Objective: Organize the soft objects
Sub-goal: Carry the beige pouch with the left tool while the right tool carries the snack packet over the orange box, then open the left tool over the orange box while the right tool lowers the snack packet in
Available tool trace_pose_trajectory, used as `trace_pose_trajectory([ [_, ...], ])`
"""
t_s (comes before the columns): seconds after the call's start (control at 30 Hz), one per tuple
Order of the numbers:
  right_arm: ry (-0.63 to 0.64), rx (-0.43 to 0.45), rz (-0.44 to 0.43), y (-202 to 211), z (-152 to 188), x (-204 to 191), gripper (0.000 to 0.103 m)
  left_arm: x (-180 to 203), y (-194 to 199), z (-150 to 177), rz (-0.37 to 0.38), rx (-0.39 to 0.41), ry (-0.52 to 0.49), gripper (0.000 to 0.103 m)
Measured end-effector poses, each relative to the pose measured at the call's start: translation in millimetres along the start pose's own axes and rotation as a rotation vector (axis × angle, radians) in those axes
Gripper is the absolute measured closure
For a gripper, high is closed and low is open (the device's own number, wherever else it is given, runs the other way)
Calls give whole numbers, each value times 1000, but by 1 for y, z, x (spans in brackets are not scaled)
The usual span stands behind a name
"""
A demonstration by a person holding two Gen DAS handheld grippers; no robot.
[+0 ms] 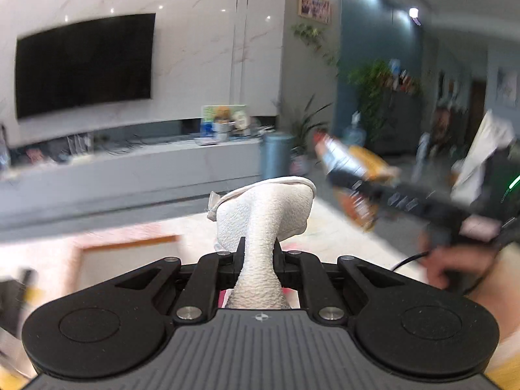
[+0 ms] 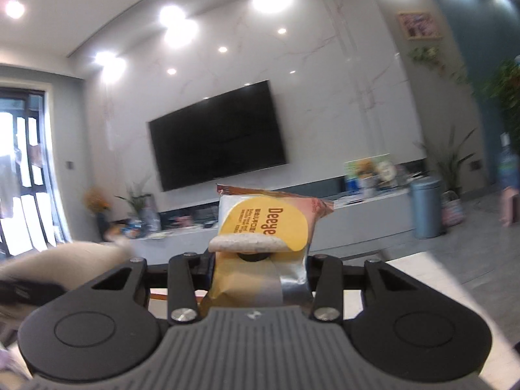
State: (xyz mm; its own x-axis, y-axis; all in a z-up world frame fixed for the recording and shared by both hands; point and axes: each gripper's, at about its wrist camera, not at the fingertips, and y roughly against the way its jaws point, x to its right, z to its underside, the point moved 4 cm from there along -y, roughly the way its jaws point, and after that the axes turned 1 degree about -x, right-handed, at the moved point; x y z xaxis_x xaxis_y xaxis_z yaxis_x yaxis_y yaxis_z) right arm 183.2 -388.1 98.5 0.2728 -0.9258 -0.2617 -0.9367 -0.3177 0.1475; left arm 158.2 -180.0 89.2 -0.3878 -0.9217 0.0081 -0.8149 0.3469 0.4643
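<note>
The left gripper (image 1: 259,253) pinches a white textured cloth bundle (image 1: 266,214) at twelve o'clock; the right gripper (image 2: 256,260) clamps a yellow-and-orange plastic snack packet (image 2: 265,227). Both held aloft; the slick packet could slip out.

Open air lies between both tools and the long grey TV console (image 1: 130,165). Right of that console a blue bin (image 1: 276,154) and potted plants (image 1: 308,126) stand in the way; the right tool (image 1: 351,175) crosses the space beside them.
</note>
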Motion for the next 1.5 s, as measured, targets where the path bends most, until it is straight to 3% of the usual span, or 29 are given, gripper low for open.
trace_pose_trajectory([
  [0.13, 8, -15, 13, -26, -2, -59, 61, -43, -13, 2, -17, 52, 60, 91],
  [0.23, -57, -100, -4, -58, -2, -89, 61, -69, -35, 12, -14, 100, 92, 91],
  [0.43, 106, -303, -8, -129, 23, -146, 61, -117, -82, 47, -62, 65, 177, 91],
  [0.53, 159, -407, -37, -163, 48, -166, 61, -126, -113, 61, -132, -8, 153, 91],
  [0.67, 226, -514, -5, -204, 86, -178, 61, -148, -135, 84, -184, -92, 180, 91],
  [0.8, 202, -660, 102, -239, 118, -172, 61, -168, -138, 98, -175, -144, 244, 91],
  [0.93, 167, -705, 129, -257, 131, -161, 61, -184, -135, 102, -232, -176, 236, 91],
  [1.17, 280, -738, 166, -280, 147, -165, 61, -200, -142, 107, -207, -264, 269, 86],
  [1.27, 302, -736, 150, -286, 150, -166, 61, -194, -144, 109, -180, -301, 233, 79],
  [1.4, 300, -743, 168, -291, 154, -163, 60, -185, -141, 110, -99, -302, 183, 44],
  [1.43, 305, -743, 170, -291, 155, -163, 60, -182, -137, 108, -83, -277, 176, 34],
  [1.47, 313, -744, 172, -292, 154, -164, 60, -180, -131, 106, -94, -238, 165, 29],
  [1.5, 320, -749, 172, -292, 154, -165, 60, -178, -125, 104, -122, -192, 150, 16],
])
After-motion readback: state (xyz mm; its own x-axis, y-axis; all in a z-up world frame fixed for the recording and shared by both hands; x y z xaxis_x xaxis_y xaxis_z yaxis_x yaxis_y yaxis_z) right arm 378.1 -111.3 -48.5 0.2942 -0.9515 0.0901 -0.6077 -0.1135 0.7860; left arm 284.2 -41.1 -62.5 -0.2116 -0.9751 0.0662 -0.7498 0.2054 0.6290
